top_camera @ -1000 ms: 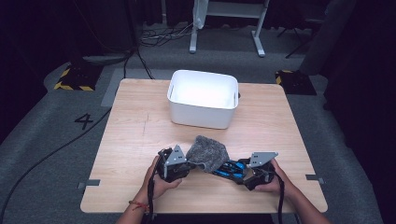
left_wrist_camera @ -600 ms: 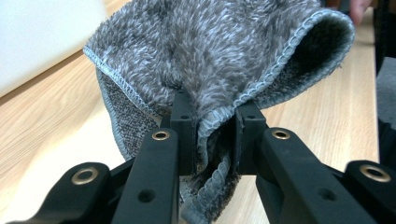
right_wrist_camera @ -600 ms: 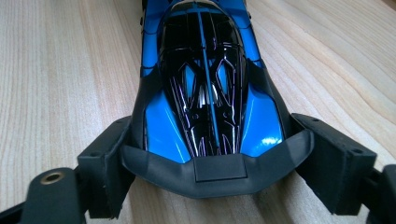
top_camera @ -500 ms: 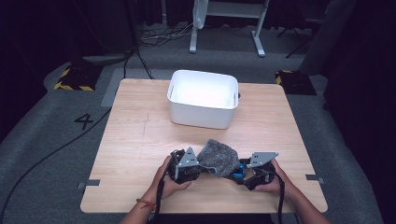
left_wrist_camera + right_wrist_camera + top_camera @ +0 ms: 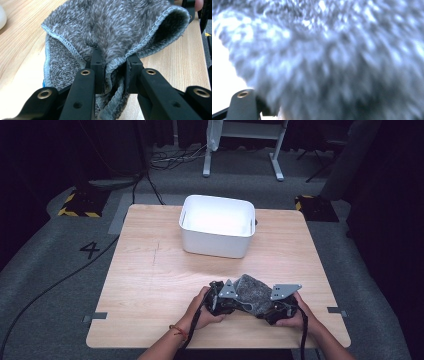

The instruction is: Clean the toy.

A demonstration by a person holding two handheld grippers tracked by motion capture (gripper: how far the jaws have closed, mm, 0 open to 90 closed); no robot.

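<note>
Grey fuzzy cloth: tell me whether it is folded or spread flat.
Folded: the grey fuzzy cloth bunches doubled over, hemmed edges meeting.

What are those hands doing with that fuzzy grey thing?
A person holds a black two-jaw gripper in each hand near the front edge of the light wooden table. The left gripper is clamped on a fold of the fuzzy grey cloth, bunched up between both grippers. The right gripper presses close against it. A white plastic bin waits behind.

A white bin (image 5: 217, 226) stands at the far middle of the wooden counter (image 5: 145, 280); grey carpet floor (image 5: 60, 285) surrounds it. Black cables (image 5: 150, 175) trail beyond; a painted "4" (image 5: 91, 250) marks the floor left.
</note>
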